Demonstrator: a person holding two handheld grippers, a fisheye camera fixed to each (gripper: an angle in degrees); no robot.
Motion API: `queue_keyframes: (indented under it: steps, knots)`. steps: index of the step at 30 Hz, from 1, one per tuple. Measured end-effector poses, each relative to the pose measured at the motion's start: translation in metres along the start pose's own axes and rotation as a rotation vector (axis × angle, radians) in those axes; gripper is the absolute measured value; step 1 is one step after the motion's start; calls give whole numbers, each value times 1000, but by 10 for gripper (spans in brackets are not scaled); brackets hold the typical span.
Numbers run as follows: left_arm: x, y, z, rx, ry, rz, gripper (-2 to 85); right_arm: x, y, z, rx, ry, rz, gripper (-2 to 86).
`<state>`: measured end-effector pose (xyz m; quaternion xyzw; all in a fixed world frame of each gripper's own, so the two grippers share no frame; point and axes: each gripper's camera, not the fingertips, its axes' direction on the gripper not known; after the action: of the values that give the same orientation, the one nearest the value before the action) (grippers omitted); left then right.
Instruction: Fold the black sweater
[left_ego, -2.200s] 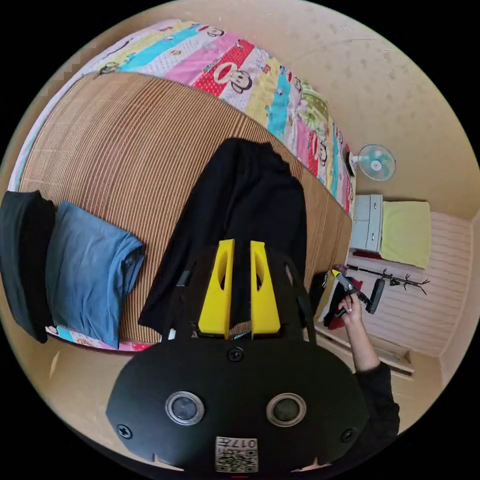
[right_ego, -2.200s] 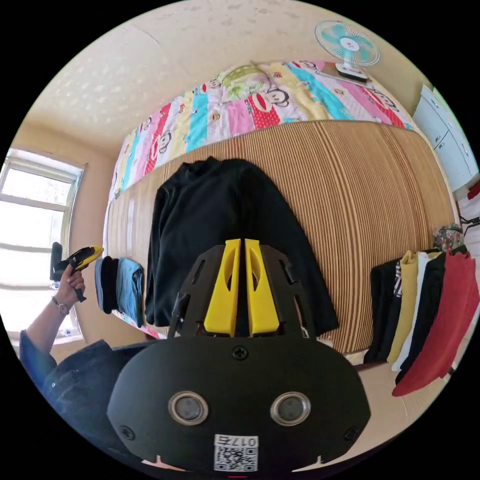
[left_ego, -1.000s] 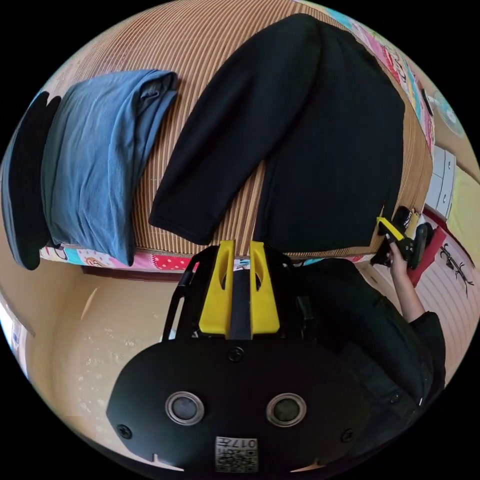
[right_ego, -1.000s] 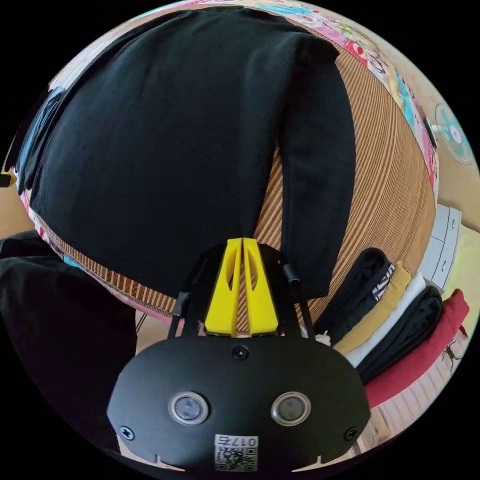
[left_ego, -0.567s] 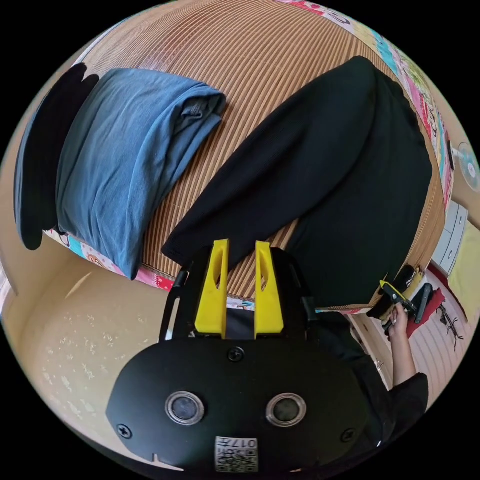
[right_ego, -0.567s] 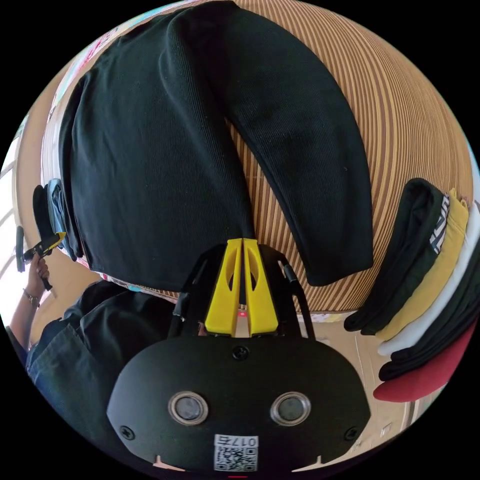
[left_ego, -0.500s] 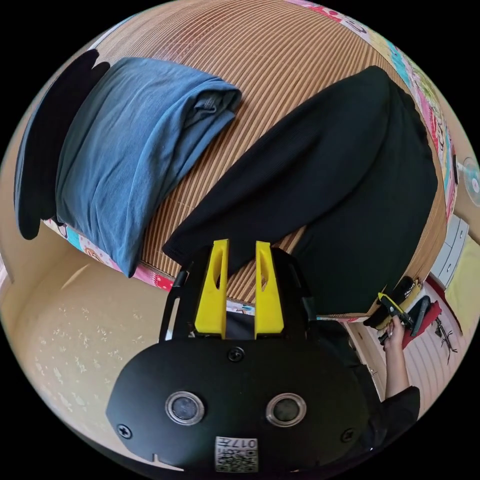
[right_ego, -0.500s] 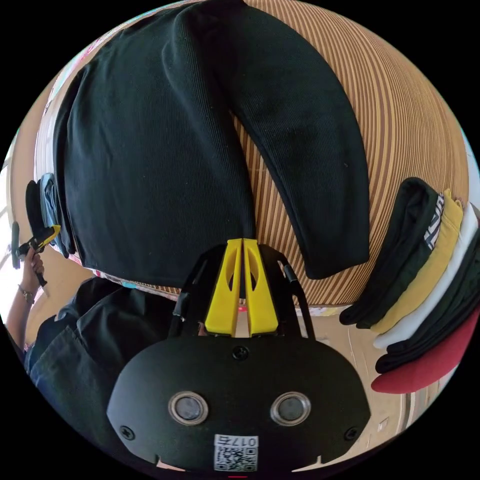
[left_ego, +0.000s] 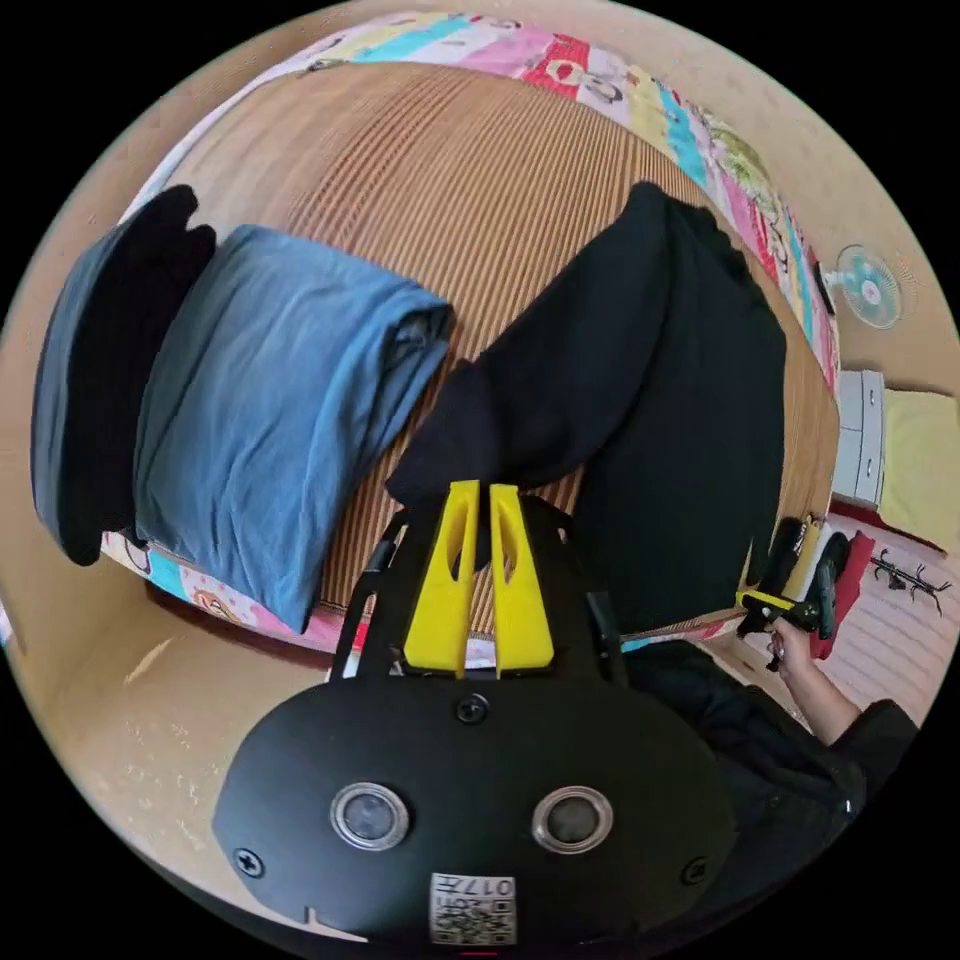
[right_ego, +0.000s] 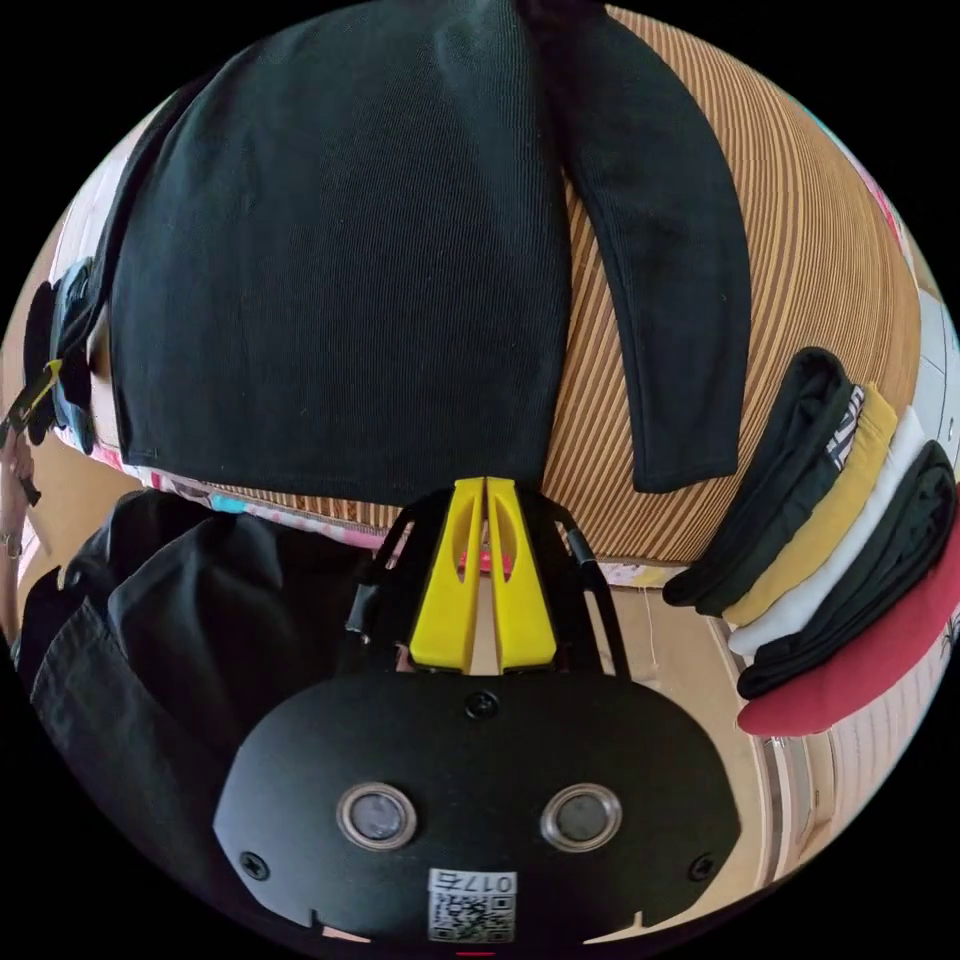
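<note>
Left gripper (left_ego: 477, 492), jaws narrow, pinching black sweater (left_ego: 690, 400) cuff beside folded blue garment (left_ego: 270, 420); right gripper (right_ego: 485, 487) jaws closed, gripping nothing.

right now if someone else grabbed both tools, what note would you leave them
Left tool: jaws closed on the cuff end of the black sweater's sleeve, which looks lifted and bunched off the striped mat.
Right tool: jaws together, holding nothing, at the bed edge just below the sweater's hem.
Sweater lies flat on the mat, hem toward the person, its other sleeve straight beside the body.
Folded blue garment sits next to the held sleeve; a row of folded clothes lies by the other one.
Done: first sleeve gripped. Left: fold both sleeves in, then fold the body.
</note>
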<state>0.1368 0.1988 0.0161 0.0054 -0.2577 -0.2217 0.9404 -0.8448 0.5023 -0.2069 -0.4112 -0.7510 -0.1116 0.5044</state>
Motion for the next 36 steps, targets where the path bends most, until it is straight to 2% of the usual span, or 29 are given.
queue_keyframes:
  steps: [1,3,6,10,12,15,18,25,30,33,36]
  knots:
    - [-15,-1,-15,51,3,-56,18,3,3,-3,5,-8,9,4]
    - [-78,7,-67,263,22,-324,30,8,7,-7,18,-20,17,5]
    - [-107,25,-83,372,11,-468,47,18,16,-18,58,-48,33,7]
    - [-55,24,-23,161,72,-232,72,41,33,-25,85,-110,66,13]
    - [8,39,40,-46,111,-5,78,52,43,-28,97,-127,86,18]
    - [60,74,111,-246,81,130,85,73,60,-30,118,-153,118,23]
    - [83,106,170,-426,26,175,89,91,73,-26,114,-193,130,27]
    - [97,121,161,-422,-128,260,38,105,111,-17,133,-214,129,34]
    - [72,116,143,-442,-125,140,34,116,150,-16,145,-314,135,29]
    - [62,114,138,-466,-149,68,40,140,173,-17,150,-415,182,28]
    - [58,111,132,-468,-151,-9,45,187,200,-16,202,-639,353,31]
